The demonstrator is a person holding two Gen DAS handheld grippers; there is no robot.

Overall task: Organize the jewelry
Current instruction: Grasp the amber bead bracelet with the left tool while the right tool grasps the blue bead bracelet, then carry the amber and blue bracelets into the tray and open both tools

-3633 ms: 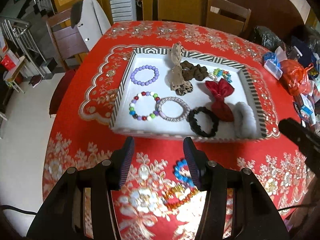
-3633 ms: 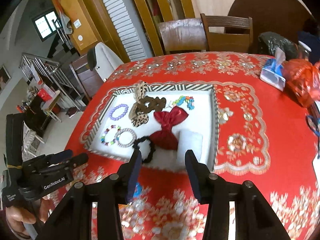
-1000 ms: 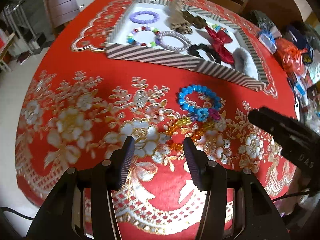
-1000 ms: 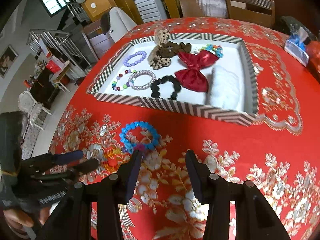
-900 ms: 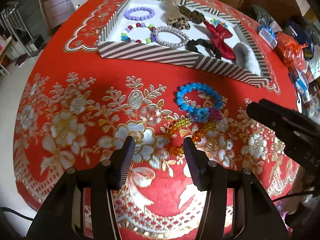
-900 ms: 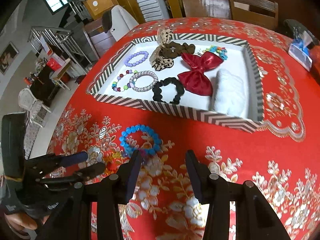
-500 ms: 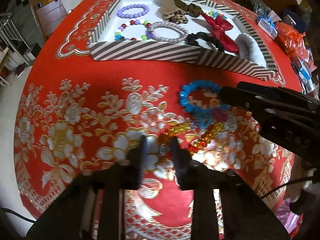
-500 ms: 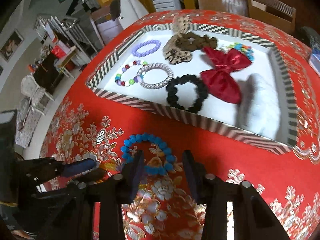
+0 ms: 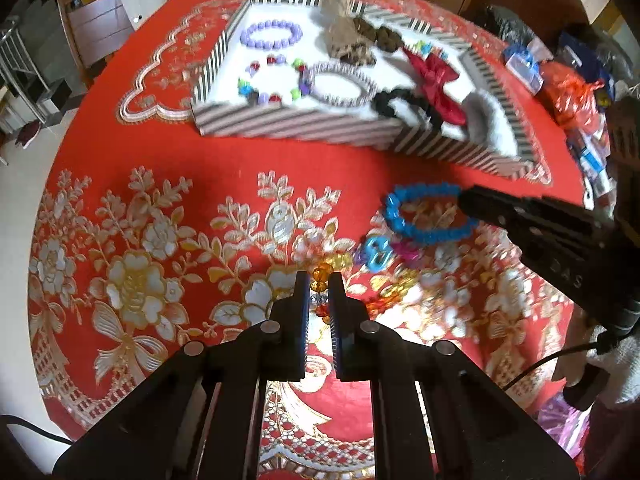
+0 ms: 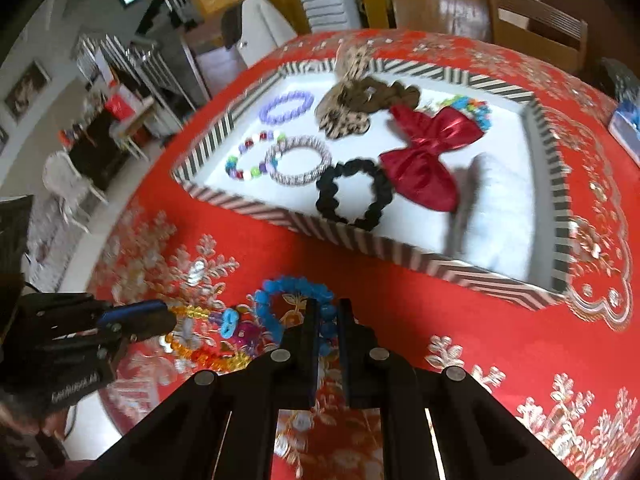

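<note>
Amber bracelet in left claw

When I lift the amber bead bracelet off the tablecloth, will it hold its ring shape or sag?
Probably sags: the amber bead bracelet lies in a loose, uneven loop, so it looks strung, not rigid. The left gripper pinches one section; the rest would likely dangle. Glossy beads might slip.

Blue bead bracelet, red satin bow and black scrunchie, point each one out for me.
blue bead bracelet (image 9: 394, 216): left wrist view, its left bead arc.
red satin bow (image 10: 424, 150): right wrist view, its centre knot.
black scrunchie (image 10: 326, 194): right wrist view, its left side.
</note>
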